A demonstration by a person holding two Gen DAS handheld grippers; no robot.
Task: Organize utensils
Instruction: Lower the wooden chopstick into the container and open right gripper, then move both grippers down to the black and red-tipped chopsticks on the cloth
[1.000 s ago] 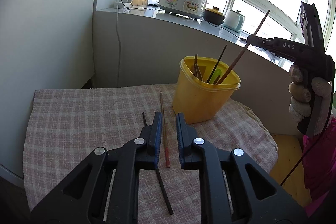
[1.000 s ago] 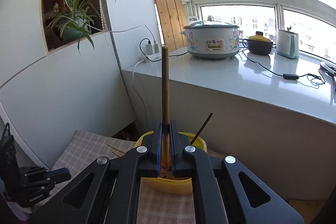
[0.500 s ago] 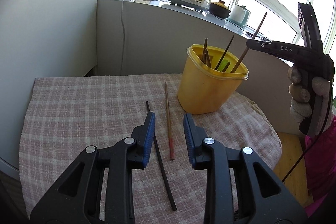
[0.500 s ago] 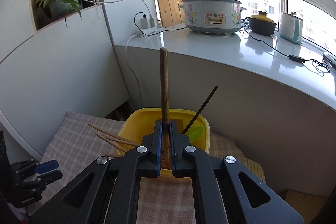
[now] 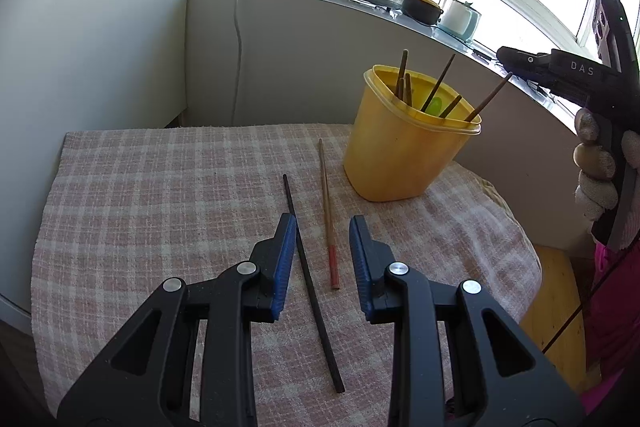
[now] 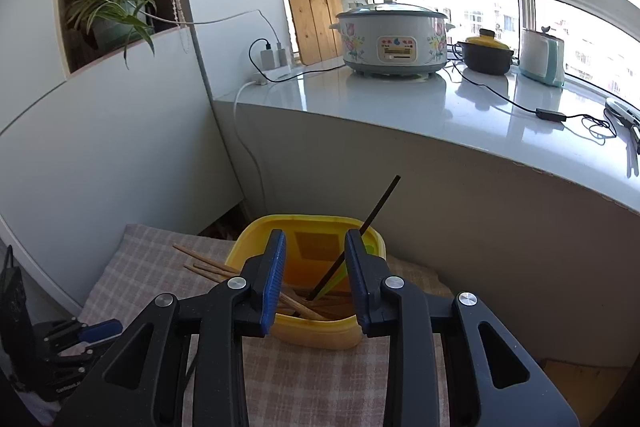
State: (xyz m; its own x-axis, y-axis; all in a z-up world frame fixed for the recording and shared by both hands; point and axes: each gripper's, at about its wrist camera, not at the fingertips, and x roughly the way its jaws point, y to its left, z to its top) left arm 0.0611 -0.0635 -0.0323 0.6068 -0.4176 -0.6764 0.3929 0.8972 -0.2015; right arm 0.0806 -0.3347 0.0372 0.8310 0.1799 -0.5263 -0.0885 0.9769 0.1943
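Two grippers, both changed from a second ago. Left gripper (image 5: 322, 223) hangs lower over the checked cloth (image 5: 160, 195) than before, jaws parted with nothing clamped; a second ago they were closer together. Two chopsticks lie loose on the cloth between its fingers: a black chopstick (image 5: 308, 275) just beside the left blue pad, and a brown chopstick (image 5: 328, 211) with a red end nearer the middle of the gap, neither pinched. Right gripper (image 6: 314, 239) was shut on an upright brown chopstick a second ago; its jaws have just been opening, the gap is now narrow and bare, and that stick is gone from between them. Beyond the loose pair stands the tub (image 5: 400, 155), yellow, on the cloth's far side. Inside it: several brown chopsticks leaning against the rim, a black one angled up past the far edge, and a green item low down, too hidden to identify. Behind, a white counter (image 6: 400, 103) holds a flowered cooker (image 6: 394, 41).
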